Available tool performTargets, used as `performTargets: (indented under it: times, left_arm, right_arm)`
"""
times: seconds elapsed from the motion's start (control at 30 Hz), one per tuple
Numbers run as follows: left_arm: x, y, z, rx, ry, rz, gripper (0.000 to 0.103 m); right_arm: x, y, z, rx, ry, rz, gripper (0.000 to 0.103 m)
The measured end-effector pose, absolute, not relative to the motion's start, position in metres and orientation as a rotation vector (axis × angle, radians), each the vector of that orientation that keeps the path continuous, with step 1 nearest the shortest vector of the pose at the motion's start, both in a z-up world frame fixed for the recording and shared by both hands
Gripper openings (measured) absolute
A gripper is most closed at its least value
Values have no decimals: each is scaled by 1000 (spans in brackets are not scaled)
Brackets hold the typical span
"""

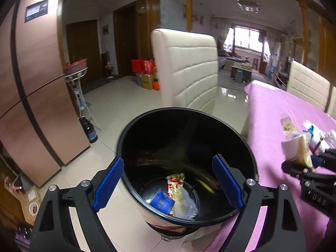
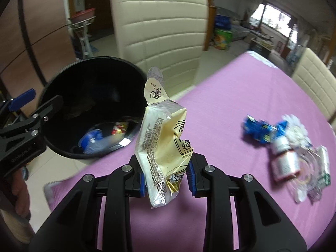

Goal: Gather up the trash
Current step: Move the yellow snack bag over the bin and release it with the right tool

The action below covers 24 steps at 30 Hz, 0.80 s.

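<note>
Wrapper, cream and crumpled, stands pinched between the right gripper pads above the purple table; the bin sits at nine o'clock. The left gripper gapes around the bin's near rim.

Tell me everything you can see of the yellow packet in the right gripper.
The yellow packet is a crumpled, glossy soft pack, pale yellow with black print, silvery at its edges. A peeled flap stands up at its top. It is held upright above the pink tablecloth, pinched near its lower end between the right gripper's blue fingers. Nothing else touches it. The black bin stands to its left.
</note>
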<state>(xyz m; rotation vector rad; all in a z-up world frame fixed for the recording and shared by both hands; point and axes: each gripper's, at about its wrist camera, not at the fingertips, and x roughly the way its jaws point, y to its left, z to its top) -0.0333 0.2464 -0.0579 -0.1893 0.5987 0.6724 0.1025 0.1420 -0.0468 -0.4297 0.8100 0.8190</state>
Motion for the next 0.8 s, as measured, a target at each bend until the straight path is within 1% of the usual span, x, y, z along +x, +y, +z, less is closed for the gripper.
performTargets:
  times: [0.27, 0.6, 0.67, 0.7, 0.73, 0.77, 0.8]
  left_arm:
    - [-52, 271, -55, -221, 583, 773, 84]
    - [-65, 287, -61, -248, 589, 806, 84]
    - [-65, 290, -61, -255, 586, 813, 84]
    - [-66, 290, -61, -259, 585, 815, 84]
    - [-67, 292, -61, -265, 583, 818, 84]
    - [-67, 292, -60, -268, 582, 819, 84]
    - [-67, 293, -60, -271, 581, 819, 84]
  right_arm:
    - [89, 186, -54, -470, 791, 902, 32]
    - [84, 212, -53, -472, 776, 925, 32]
    - [82, 216, -52, -465, 788, 940, 33]
    - [82, 214, -51, -458, 790, 946, 43]
    - [81, 212, -50, -449, 780, 944, 62]
    - [78, 209, -46, -440, 742, 931, 69]
    - [75, 210, -44, -442, 714, 924, 72]
